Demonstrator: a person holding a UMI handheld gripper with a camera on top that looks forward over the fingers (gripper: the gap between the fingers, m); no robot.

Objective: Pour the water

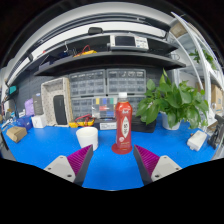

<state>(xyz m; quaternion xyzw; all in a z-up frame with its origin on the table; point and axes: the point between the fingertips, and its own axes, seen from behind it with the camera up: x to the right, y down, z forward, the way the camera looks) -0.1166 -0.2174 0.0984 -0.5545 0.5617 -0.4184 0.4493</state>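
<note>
Tall red plastic bottle with a red cap and white label [122,124]: upright on the bright blue tabletop [110,165], at twelve o'clock from the gripper [110,160], just beyond the fingertips and in line with the gap between them. Untouched, cap seemingly on. At about ten o'clock from the bottle's base, just beside it but apart, a small white cup [87,137], also upright on the blue surface; probably the vessel to be filled, though contents not discernible from here.

Fingers spread wide, nothing between them; left magenta pad [80,158] and right magenta pad [147,158] both bare, at seven and five o'clock from the bottle.

Progress, judged from this layout: nothing of the pour done. Left to do: closing in on the bottle, gripping it, lifting, tilting over the cup, setting it back down. Approach line looks fair, bottle centred ahead.

Farther out: at two o'clock, a leafy green potted plant [172,100] in a pale pot; at three o'clock, near the table edge, a small white object [197,140], too small to identify. At nine o'clock, a cluster of small items [20,128] on the table. Behind everything, at twelve o'clock, a dark shelving unit with rows of small drawers [105,85].
</note>
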